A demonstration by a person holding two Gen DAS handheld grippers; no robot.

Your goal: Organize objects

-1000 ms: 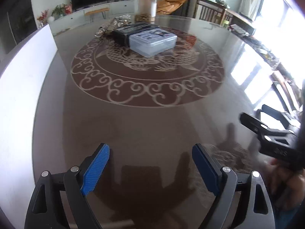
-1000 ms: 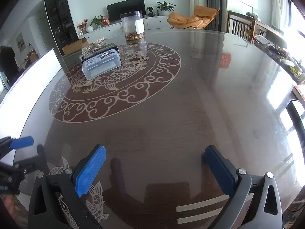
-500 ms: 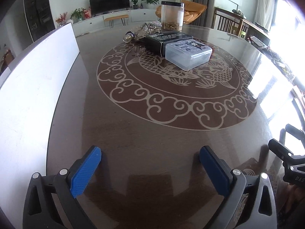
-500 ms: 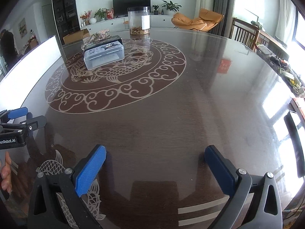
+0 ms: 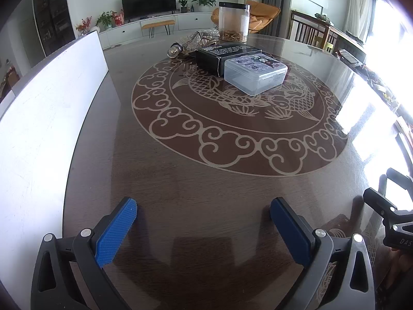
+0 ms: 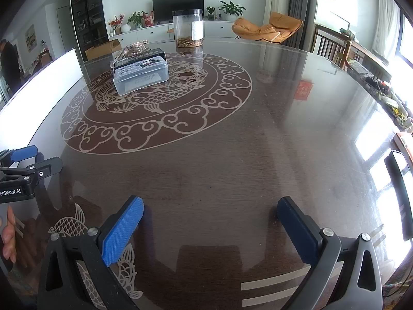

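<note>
Since a second ago: left tool (image 5: 204,215) swung to face the clutter more squarely, jaws spread a little wider and now at full width, nothing between the blue pads. Right tool (image 6: 210,213) hardly shifted, likewise wide and empty. Both low over the near edge of the surface (image 5: 206,180), side by side, each visible at the margin of the other's view.

Task's things grouped far across the surface, on the fish-and-cloud inlay: clear plastic box (image 5: 255,73) nearest, touching or just beside a black carton (image 5: 224,55) behind it; beyond those, a glittery silver bundle (image 5: 192,42) with a round knob end, and a tall clear jar (image 5: 233,23) with brown contents in its base. White board (image 5: 51,118) upright along the left edge.

Relation that matters for the coming reach: from the left tool, clear plastic box straight ahead and slightly right, long axis running diagonally, near-left corner toward the tool. From the right tool, same box (image 6: 140,75) ahead and well to the left, long side presented almost broadside. Judged nearer in line: left hand, though neither within reach yet. Likely need: a long forward carry, then a wrist turn to set the pads across the box's short side.
</note>
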